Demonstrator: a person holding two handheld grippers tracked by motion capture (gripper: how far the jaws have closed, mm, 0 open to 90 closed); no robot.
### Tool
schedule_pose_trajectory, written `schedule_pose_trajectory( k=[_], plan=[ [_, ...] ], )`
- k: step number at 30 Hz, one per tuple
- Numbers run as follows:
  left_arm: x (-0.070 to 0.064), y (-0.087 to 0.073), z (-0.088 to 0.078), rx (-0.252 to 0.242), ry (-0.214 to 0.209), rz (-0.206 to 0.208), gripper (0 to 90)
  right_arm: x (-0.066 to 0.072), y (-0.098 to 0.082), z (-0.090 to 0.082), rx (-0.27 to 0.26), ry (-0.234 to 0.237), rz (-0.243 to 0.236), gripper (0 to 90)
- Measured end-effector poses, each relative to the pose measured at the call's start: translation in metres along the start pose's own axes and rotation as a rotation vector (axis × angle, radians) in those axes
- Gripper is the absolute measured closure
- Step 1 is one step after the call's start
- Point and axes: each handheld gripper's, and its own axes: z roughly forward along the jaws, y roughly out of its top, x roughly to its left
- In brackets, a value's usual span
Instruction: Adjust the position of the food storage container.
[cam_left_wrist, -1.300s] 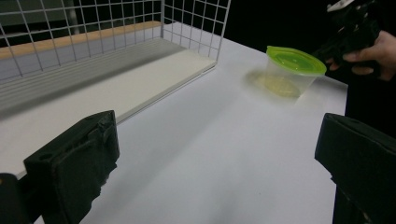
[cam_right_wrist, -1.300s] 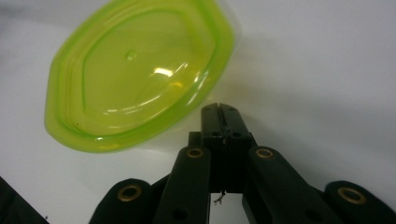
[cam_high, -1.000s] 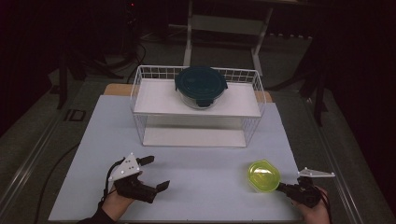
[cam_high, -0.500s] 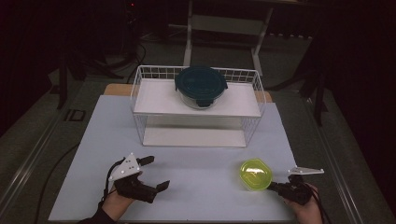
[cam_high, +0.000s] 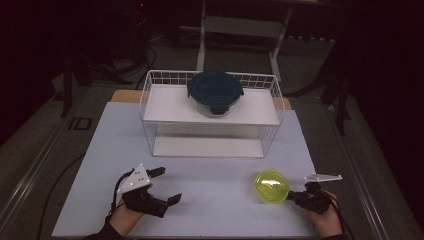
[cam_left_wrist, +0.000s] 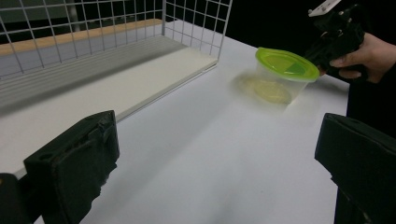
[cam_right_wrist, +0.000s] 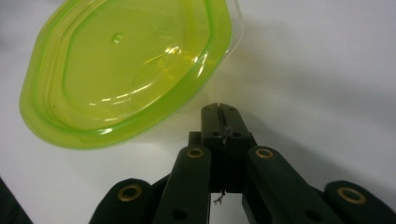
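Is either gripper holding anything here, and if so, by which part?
The right gripper is shut on the rim of the green-lidded container, at its near edge. The left gripper stands open on the table, holding nothing.

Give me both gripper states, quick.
Left gripper: open, holding nothing.
Right gripper: shut, jaws together beside the green-lidded container, not gripping it.

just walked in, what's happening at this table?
A person works two handheld claws. The right claw, shut, sits at the edge of a small container with a green lid on the white table; whether it grips the rim is unclear. The left claw rests open and empty. A dark-lidded glass container sits on the wire rack.
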Motion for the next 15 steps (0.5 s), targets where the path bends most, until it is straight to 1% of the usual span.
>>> schedule_pose_trajectory(
  k=[4,9,10,11,15],
  plan=[
    [0.000,0.000,0.000,0.001,-0.001,-0.001,0.0,0.005,0.001,0.005,0.012,0.023,-0.008,90.0],
    [0.000,0.000,0.000,-0.001,-0.001,0.000,0.0,0.011,0.005,0.011,0.024,0.037,-0.025,90.0],
    [0.000,0.000,0.000,0.000,-0.001,-0.001,0.0,0.013,0.007,0.013,0.028,0.043,-0.033,90.0],
    [0.000,0.000,0.000,0.000,-0.001,-0.001,0.0,0.017,0.010,0.017,0.032,0.058,-0.040,90.0],
    [0.000,0.000,0.000,-0.001,-0.001,0.000,0.0,0.025,0.015,0.025,0.049,0.078,-0.064,90.0]
  ],
)
